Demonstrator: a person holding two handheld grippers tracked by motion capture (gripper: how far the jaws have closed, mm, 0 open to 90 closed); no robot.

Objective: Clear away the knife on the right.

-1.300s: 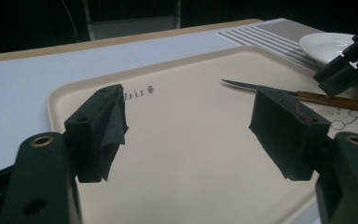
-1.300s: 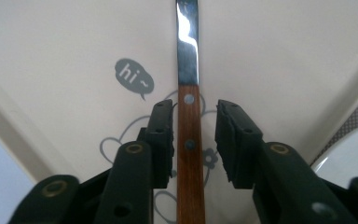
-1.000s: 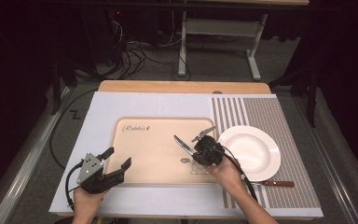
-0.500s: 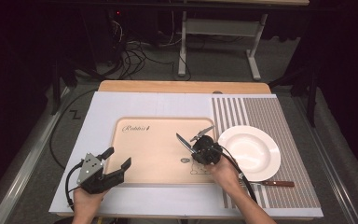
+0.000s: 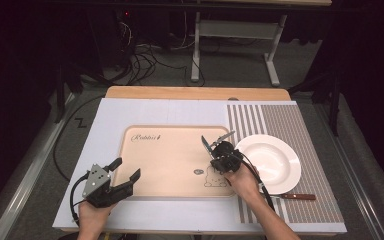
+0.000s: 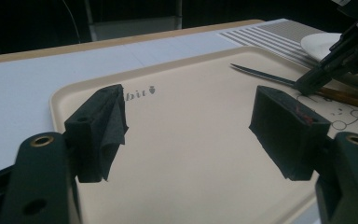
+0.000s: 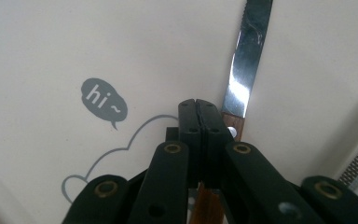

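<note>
A knife (image 5: 206, 143) with a steel blade (image 7: 247, 60) and a brown wooden handle lies low over the beige tray (image 5: 165, 155), its blade pointing to the far left. My right gripper (image 5: 215, 159) points down at the tray near the printed "hi~" bubble (image 7: 103, 100). Its jaws are pressed together at the knife's handle end (image 7: 199, 116), shut on it. The left gripper view shows that grip from the side (image 6: 328, 70). My left gripper (image 5: 126, 168) hovers at the tray's near left corner, open, with nothing between its pads (image 6: 191, 121).
A white plate (image 5: 270, 160) sits on a striped placemat (image 5: 280, 120) right of the tray. Another brown-handled piece of cutlery (image 5: 297, 196) lies in front of the plate. White board surrounds the tray, and a wooden table edge (image 5: 195, 93) runs along the back.
My right gripper has shifted a little toward the far right with the knife, whose blade has swung with it. The left gripper has stayed put.
</note>
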